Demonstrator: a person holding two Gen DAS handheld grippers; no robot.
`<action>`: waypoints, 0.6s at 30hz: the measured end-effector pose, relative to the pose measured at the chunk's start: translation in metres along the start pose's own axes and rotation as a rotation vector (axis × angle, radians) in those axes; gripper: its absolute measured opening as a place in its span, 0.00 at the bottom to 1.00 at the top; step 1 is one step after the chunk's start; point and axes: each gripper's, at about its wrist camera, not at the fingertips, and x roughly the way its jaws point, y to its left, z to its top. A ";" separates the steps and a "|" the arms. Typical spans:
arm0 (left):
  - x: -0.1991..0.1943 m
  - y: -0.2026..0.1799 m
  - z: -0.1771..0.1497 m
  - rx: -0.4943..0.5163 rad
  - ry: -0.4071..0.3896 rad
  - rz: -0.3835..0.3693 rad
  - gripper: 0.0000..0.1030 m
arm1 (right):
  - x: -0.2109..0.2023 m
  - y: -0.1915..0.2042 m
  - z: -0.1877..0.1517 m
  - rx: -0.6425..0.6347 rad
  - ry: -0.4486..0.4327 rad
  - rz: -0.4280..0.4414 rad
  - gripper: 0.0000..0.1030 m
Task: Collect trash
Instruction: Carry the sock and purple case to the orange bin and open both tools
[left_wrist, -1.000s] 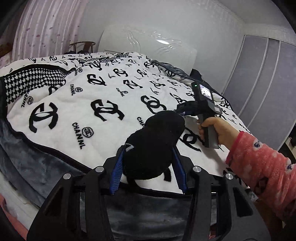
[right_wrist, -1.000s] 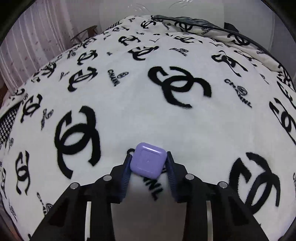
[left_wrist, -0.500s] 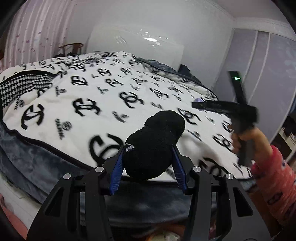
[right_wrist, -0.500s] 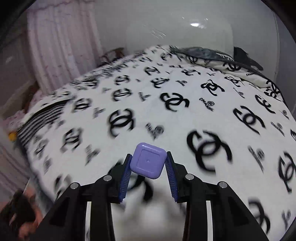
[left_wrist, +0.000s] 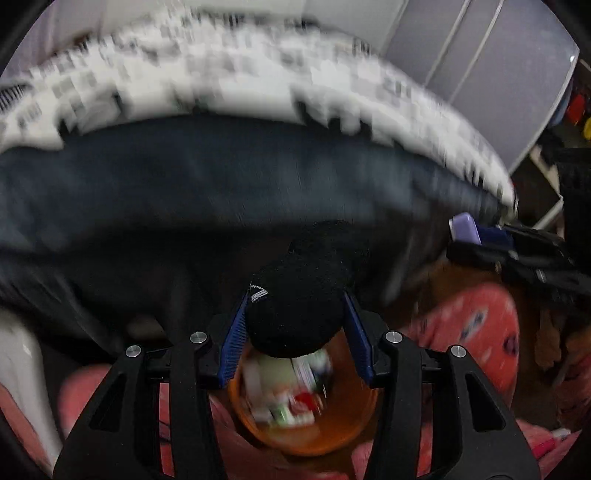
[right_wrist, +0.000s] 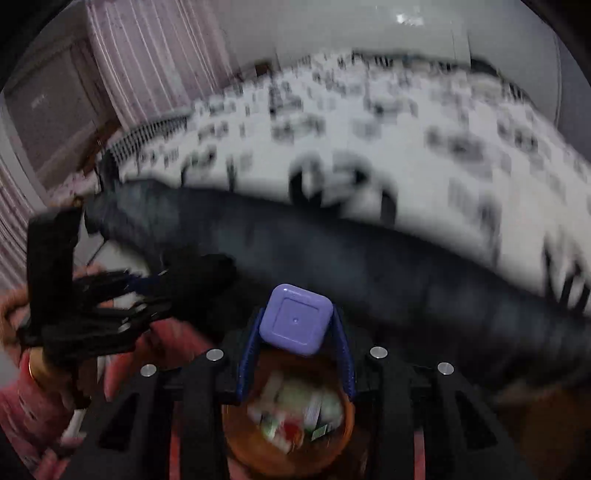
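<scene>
My left gripper (left_wrist: 295, 302) is shut on a black fuzzy sock (left_wrist: 303, 295) and holds it above an orange bin (left_wrist: 306, 439) with wrappers inside. My right gripper (right_wrist: 295, 325) is shut on a purple square box (right_wrist: 294, 319), also above the orange bin (right_wrist: 288, 454). The right gripper with the purple box (left_wrist: 464, 228) shows at the right of the left wrist view. The left gripper with the sock (right_wrist: 199, 273) shows at the left of the right wrist view. Both views are blurred by motion.
The bed with a white logo blanket (right_wrist: 406, 140) and dark grey underside (left_wrist: 221, 177) rises behind the bin. Grey wardrobe doors (left_wrist: 498, 66) stand at the right. A pink curtain (right_wrist: 155, 66) hangs at the left. The person's pink sleeves (left_wrist: 476, 325) are near the bin.
Both grippers have swung down off the bed top, past its edge, to above the orange bin on the floor. Each still holds its item.
</scene>
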 end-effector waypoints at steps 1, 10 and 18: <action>0.015 0.000 -0.009 -0.009 0.047 -0.002 0.46 | 0.016 -0.004 -0.018 0.037 0.047 0.012 0.35; 0.132 0.016 -0.073 -0.078 0.413 0.126 0.47 | 0.122 -0.029 -0.093 0.183 0.353 0.002 0.35; 0.148 0.018 -0.086 -0.094 0.473 0.157 0.55 | 0.148 -0.027 -0.101 0.171 0.431 -0.012 0.49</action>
